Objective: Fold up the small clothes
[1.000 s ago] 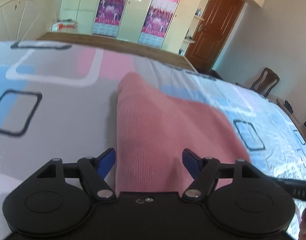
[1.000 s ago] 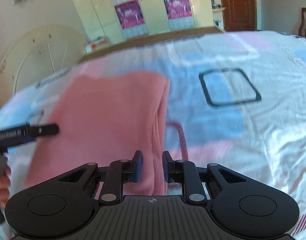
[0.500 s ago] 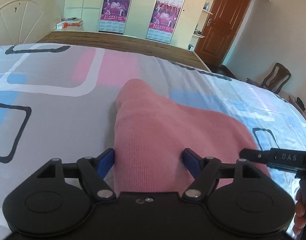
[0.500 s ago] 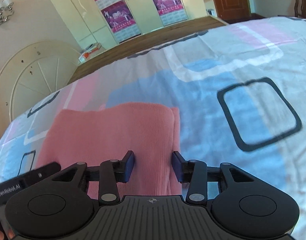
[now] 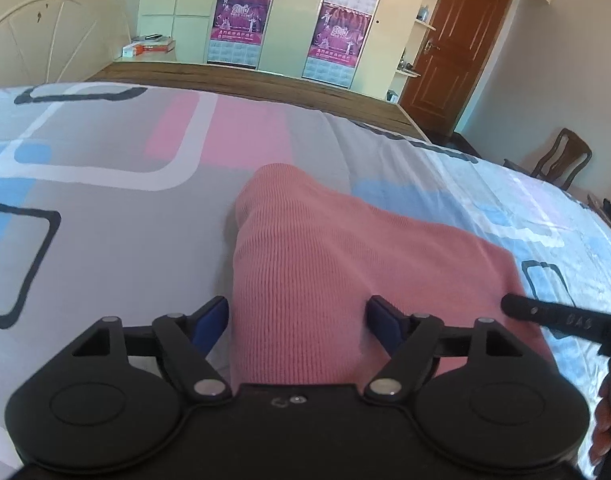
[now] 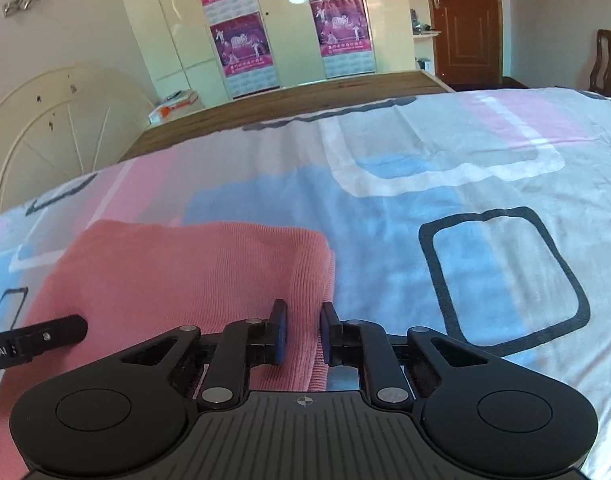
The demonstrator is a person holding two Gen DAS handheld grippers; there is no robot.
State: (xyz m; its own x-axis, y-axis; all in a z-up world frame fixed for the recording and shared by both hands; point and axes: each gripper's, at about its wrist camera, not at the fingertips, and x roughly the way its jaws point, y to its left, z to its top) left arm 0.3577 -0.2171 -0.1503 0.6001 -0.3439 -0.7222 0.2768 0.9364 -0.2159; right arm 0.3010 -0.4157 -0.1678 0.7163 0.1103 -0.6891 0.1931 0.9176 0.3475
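A pink knitted garment (image 5: 325,280) lies folded on the bed, spread over a bedsheet (image 5: 105,200) printed with grey, pink, blue and white rounded squares. It sits near the person's side of the bed, its ribbed surface mostly flat, with one rounded folded corner pointing away toward the wooden bed frame (image 5: 265,84).

The left gripper (image 5: 299,322) hangs low over the near edge of the garment with its jaws spread wide, and they have just been opening a little further. Pink cloth fills the gap between the blue pads (image 5: 211,322), but neither pad presses on it; the left one sits just off the garment's edge over the sheet.

The right gripper (image 6: 303,332) is at the garment's right-hand edge. Its jaws have just been closing and now stand narrow, with the folded edge of the garment between them. The left-hand pad seems to touch the cloth, yet a slim gap shows at the other, so I cannot tell whether the cloth is truly pinched.

From each camera the black tip of the other gripper pokes in over the garment from the side, and a few fingers (image 5: 609,420) of the hand holding it show at the picture's edge.

Beyond the bed stand pale cupboards (image 6: 265,20) with purple posters (image 6: 241,46), a brown door (image 5: 457,44), a cream headboard (image 6: 53,128) and a wooden chair (image 5: 561,160)
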